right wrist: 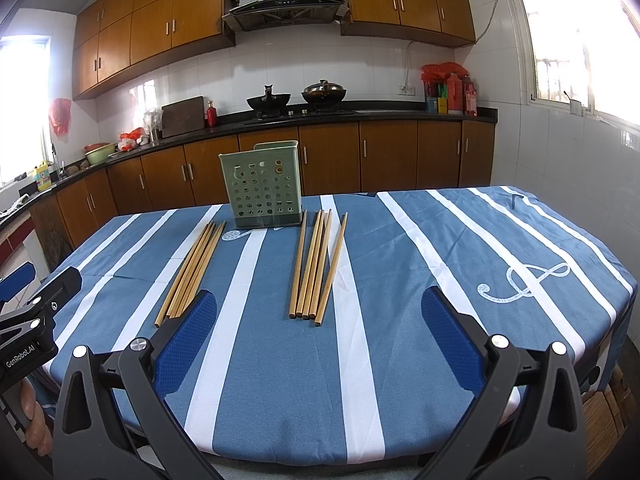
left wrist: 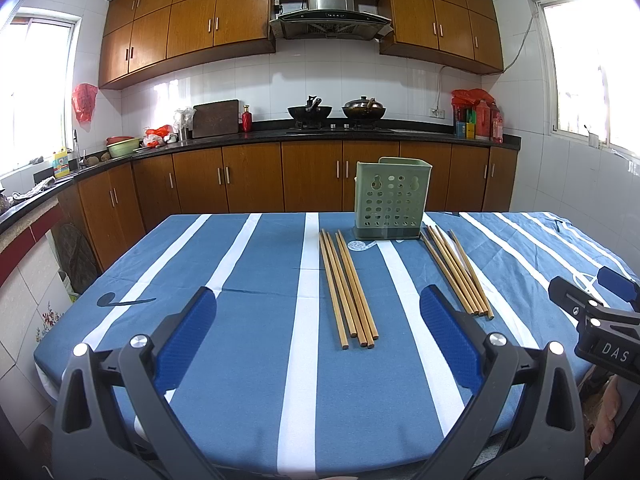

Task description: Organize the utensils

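- Left gripper (left wrist: pixel 320 336): jaws spread, holding nothing; one bundle of chopsticks (left wrist: pixel 348 288) lies on the tablecloth (left wrist: pixel 240 280) just ahead, between its fingers.
- Right gripper (right wrist: pixel 320 336): jaws spread, empty; second bundle (right wrist: pixel 316 264) straight ahead.
- Chopsticks likely light, stiff, smooth, prone to roll; pinch mid-length.
- Green holder (left wrist: pixel 392 200) upright beyond both bundles, seemingly empty.

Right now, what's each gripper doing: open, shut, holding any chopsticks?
Left gripper: open, holding nothing, above the tablecloth.
Right gripper: open, holding nothing; both chopstick bundles lie untouched.
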The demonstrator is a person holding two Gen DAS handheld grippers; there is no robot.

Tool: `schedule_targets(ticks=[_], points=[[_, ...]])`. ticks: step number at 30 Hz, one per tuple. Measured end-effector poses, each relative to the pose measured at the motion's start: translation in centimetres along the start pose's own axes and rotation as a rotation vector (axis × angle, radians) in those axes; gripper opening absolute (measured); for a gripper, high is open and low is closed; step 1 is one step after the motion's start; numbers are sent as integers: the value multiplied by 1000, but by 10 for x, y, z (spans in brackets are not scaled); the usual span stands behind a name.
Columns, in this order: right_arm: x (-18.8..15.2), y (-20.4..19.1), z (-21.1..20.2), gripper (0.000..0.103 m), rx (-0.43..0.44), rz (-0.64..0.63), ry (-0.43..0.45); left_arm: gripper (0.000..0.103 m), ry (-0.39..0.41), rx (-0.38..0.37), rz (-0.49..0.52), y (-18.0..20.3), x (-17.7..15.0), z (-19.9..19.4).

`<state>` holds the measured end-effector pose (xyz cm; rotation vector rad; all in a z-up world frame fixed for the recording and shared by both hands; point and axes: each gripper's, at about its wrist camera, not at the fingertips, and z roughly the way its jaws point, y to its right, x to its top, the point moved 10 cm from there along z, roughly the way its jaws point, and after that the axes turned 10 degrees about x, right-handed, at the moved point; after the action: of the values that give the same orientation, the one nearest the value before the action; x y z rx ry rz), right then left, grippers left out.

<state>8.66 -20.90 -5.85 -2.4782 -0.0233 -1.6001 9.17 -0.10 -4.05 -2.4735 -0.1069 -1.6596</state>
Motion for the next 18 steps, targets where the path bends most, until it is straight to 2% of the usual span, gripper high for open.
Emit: schedule_targets(ticks=[10, 16, 18], points=[[-3, 3, 3, 101, -6, 3, -10, 99, -16, 2, -6, -1, -3, 3], [-16, 17, 24, 101, -25, 41, -86, 99, -113, 52, -13, -11, -17, 35], [-20, 27, 33, 101, -34, 71, -125, 99, -148, 48, -20, -14, -21, 48]])
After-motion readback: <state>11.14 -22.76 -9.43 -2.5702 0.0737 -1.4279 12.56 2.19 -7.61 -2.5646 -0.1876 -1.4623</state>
